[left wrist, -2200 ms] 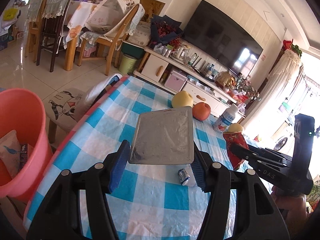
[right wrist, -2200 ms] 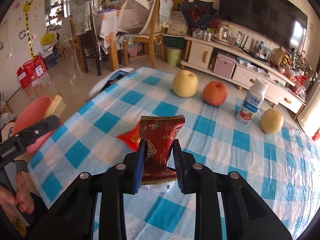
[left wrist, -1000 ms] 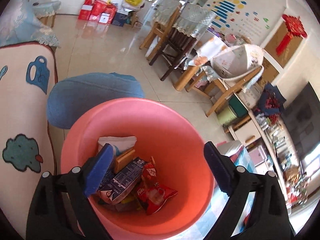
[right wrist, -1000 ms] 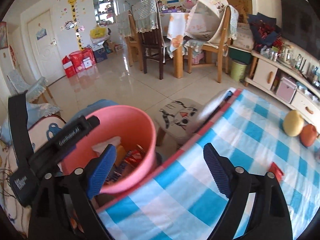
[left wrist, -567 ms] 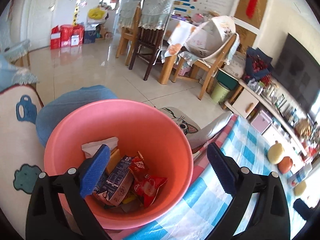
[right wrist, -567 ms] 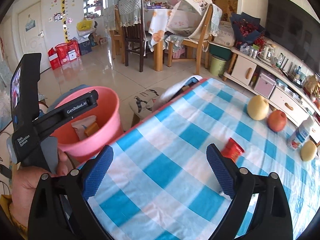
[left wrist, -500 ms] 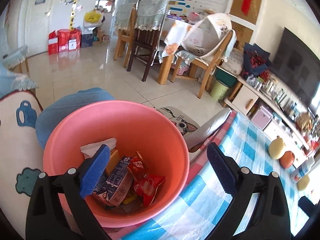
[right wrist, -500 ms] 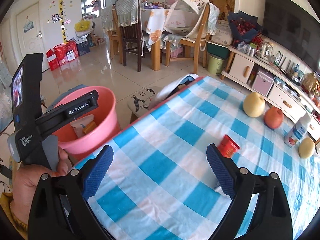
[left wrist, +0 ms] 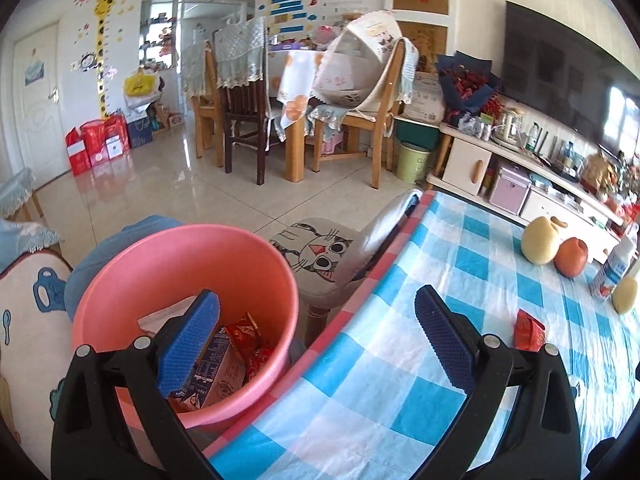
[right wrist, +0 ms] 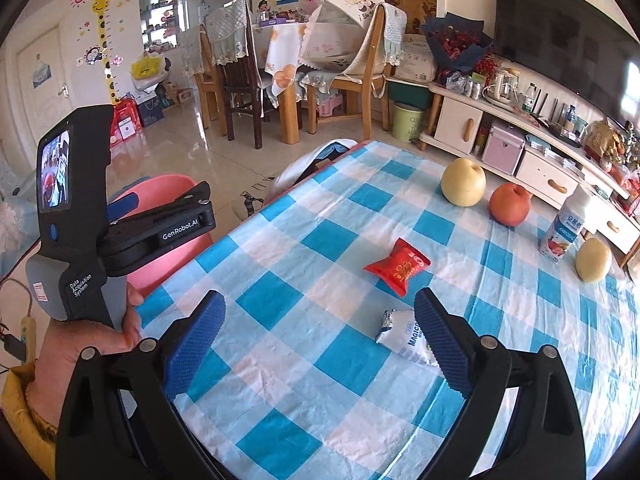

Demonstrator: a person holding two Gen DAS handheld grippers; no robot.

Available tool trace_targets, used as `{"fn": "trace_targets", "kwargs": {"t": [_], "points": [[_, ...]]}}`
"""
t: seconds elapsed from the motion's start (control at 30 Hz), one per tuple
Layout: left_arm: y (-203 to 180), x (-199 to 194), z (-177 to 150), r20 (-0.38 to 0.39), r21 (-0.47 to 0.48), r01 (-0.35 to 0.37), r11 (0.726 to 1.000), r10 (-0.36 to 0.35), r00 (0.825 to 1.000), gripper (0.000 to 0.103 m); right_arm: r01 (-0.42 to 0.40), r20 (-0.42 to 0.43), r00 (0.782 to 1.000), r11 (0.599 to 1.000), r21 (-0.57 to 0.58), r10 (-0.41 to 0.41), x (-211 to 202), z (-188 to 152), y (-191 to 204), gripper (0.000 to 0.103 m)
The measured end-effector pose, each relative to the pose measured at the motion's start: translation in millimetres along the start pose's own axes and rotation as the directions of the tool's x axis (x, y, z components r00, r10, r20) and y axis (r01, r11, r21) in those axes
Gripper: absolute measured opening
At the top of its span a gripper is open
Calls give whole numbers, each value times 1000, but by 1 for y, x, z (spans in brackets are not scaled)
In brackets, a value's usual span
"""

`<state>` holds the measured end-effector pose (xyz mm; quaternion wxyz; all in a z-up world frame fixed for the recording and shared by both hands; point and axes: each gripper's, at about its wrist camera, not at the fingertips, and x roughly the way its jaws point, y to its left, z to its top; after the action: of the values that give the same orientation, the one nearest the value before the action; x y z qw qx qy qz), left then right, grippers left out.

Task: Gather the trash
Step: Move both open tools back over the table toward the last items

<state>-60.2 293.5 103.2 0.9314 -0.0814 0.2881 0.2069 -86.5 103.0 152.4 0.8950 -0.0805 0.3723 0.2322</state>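
A pink bucket (left wrist: 120, 280) stands on the floor beside the table and holds a carton (left wrist: 216, 376) and red wrappers (left wrist: 244, 332). My left gripper (left wrist: 316, 300) is open and empty, with its left pad over the bucket's mouth and its right pad over the table's edge. My right gripper (right wrist: 320, 300) hangs open and empty above the blue-checked tablecloth (right wrist: 280, 296). A red wrapper (right wrist: 398, 266) lies just beyond its fingers. A white packet (right wrist: 400, 334) lies against its right pad's inner side. The red wrapper (left wrist: 528, 330) also shows in the left wrist view.
Two pears (right wrist: 463, 182) (right wrist: 593, 260), a red fruit (right wrist: 510, 204) and a small milk bottle (right wrist: 564, 232) stand at the table's far side. A cat-print stool (left wrist: 320, 256) sits between bucket and table. A hand (right wrist: 80, 344) holds the left tool's handle (right wrist: 76, 240).
Earlier the left gripper held a silver packet and the right a red snack bag; both are empty now. Both views have swung right, from the bucket towards the table.
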Motion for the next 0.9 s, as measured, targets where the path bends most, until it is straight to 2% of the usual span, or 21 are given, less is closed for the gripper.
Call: {"fn": "trace_targets", "kwargs": {"t": [0.27, 0.63, 0.9], "points": [[-40, -7, -8, 9, 106, 19, 994, -21, 1000, 99, 12, 9, 1000, 999, 52, -13, -9, -11, -30, 94], [-76, -11, -18, 7, 176, 31, 984, -33, 999, 99, 27, -16, 1000, 996, 88, -26, -17, -29, -60, 94], [-108, -14, -26, -8, 241, 95, 966, -96, 995, 99, 39, -44, 998, 993, 114, -35, -15, -38, -80, 94]]}}
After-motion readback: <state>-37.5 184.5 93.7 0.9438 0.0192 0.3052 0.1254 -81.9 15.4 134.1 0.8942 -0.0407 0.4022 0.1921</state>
